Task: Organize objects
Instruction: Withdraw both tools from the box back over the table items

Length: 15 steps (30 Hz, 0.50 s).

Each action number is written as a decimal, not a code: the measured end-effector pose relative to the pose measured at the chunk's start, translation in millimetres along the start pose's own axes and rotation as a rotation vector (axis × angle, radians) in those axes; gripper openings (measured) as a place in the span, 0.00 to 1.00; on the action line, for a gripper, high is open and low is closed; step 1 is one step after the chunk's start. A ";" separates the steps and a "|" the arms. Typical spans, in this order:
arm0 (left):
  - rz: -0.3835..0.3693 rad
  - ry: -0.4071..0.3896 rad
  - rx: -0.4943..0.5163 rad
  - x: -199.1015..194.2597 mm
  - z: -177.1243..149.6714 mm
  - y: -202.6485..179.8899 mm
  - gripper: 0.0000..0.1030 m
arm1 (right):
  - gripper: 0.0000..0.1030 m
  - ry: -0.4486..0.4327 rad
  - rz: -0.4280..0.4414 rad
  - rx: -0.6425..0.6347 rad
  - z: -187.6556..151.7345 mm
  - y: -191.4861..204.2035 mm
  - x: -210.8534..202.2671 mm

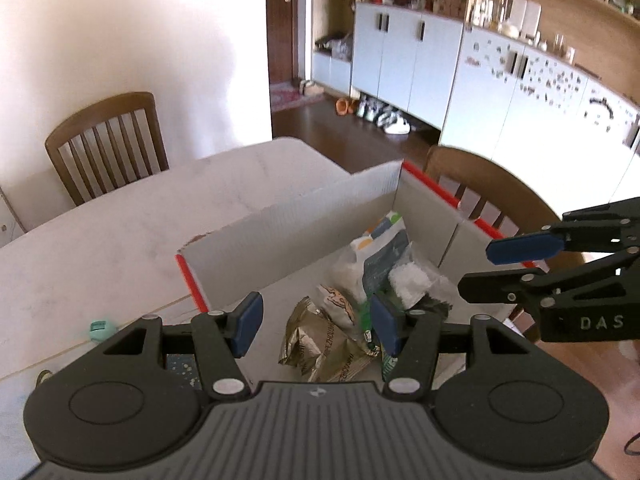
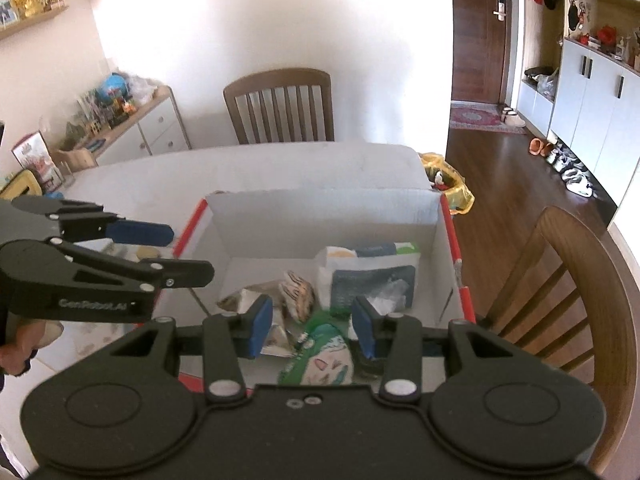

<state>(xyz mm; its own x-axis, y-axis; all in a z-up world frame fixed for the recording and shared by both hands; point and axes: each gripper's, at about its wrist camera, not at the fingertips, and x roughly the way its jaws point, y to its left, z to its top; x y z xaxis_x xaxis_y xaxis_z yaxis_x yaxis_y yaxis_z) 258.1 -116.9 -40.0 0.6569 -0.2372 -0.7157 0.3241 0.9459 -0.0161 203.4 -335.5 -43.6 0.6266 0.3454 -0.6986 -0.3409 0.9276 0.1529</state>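
Left of the cardboard box [image 2: 320, 208], the left gripper [image 1: 316, 326] is hovering with its blue pads [image 1: 248, 322] apart and nothing between them — "GenRobot.AI" is showing on its side. Inside the box, snack packets [image 2: 320, 292] are lying heaped, one gold packet [image 1: 316, 346] carrying print too blurred to read. Right of them, the right gripper [image 2: 313, 326] is hanging spread and empty — marked "DAS".

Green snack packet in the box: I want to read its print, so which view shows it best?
Right wrist view: the green snack packet lies face-up between the open right gripper's fingers. Left wrist view shows only a green sliver behind a pad.
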 end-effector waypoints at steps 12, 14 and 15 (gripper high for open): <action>0.014 -0.079 -0.075 -49.5 -18.3 37.1 0.65 | 0.56 -0.056 -0.006 0.016 0.5 35.6 -12.0; 0.022 -0.082 -0.088 -54.7 -23.0 45.7 0.65 | 0.59 -0.062 -0.006 0.023 -0.6 42.9 -11.0; 0.021 -0.084 -0.098 -57.5 -25.4 50.5 0.65 | 0.61 -0.065 -0.006 0.025 -1.3 46.4 -10.7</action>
<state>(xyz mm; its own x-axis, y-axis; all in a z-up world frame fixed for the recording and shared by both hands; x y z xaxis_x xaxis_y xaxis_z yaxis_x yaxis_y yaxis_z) 219.4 -49.9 -17.4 0.7189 -0.2309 -0.6556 0.2442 0.9670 -0.0729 180.0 -296.4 -30.0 0.6730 0.3477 -0.6528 -0.3197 0.9327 0.1671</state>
